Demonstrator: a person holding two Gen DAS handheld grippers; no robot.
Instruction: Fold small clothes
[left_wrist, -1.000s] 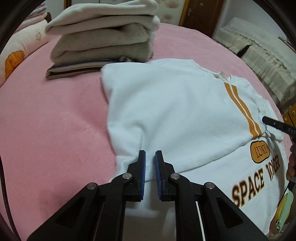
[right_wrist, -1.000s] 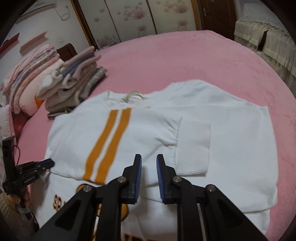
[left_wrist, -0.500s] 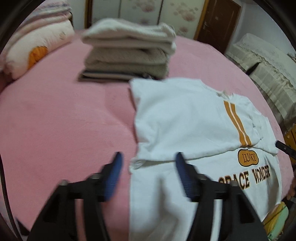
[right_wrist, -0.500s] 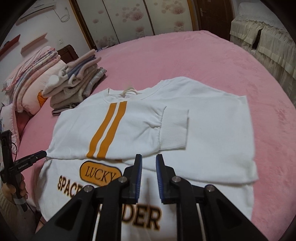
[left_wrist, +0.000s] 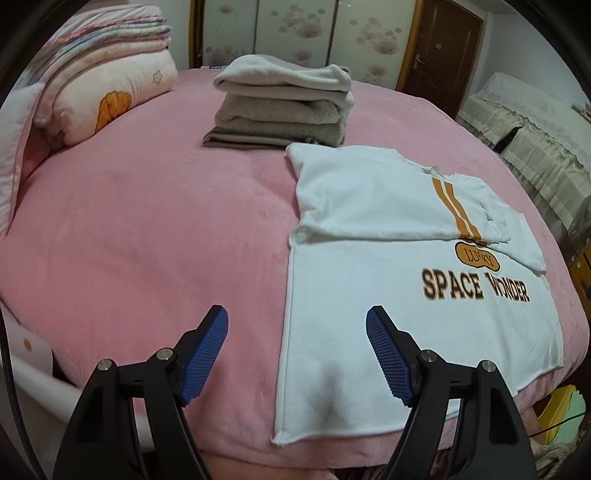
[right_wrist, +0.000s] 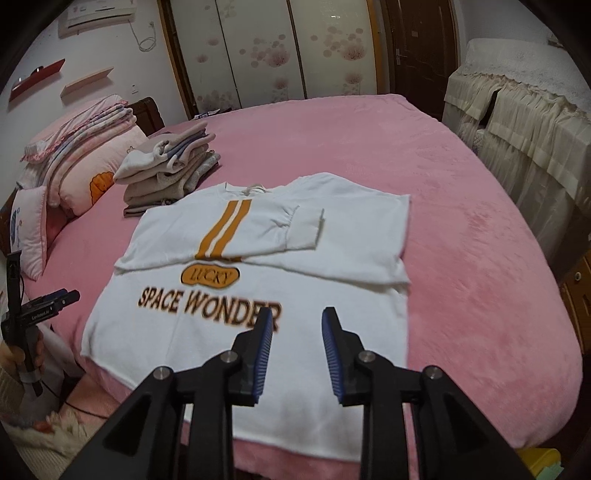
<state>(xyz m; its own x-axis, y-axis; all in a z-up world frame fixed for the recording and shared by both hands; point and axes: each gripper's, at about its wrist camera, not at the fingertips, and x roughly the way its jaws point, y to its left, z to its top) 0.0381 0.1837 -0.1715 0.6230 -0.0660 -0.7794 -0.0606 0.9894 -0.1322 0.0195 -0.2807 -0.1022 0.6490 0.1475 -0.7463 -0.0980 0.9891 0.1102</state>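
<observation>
While the white sweatshirt (left_wrist: 399, 295) lies flat on the pink bedspread (left_wrist: 147, 240), the left wrist view shows the left gripper (left_wrist: 295, 350) above its near left edge, jaws opening wide and nothing between them; one blue pad sits over bare bedspread, the other over the cloth. Beyond the sweatshirt's far edge, just beside its shoulder, stands a stack of folded clothes (left_wrist: 280, 107), judged to be finished work. Left of that stack, at the bed's head, rest piled quilts (left_wrist: 107, 74). On the sweatshirt itself, the top portion with the orange stripes is laid over the chest, ending just above the printed lettering. The lower body and hem remain spread out, unfolded.

From the right wrist view, the right gripper (right_wrist: 297, 350) hangs over the sweatshirt's lower half, near the lettering, jaws opening and parted only narrowly, empty. One sleeve (right_wrist: 301, 229) is folded inward across the chest, its cuff right of the stripes. The left gripper (right_wrist: 55, 301) appears off the sweatshirt's left side, clear of the cloth.

Assessment: sleeves tucked in, first stage complete. Outstanding, in my judgement: bring the hem up toward the collar, then set the bundle on the stack. Neither tool holds fabric at present.
</observation>
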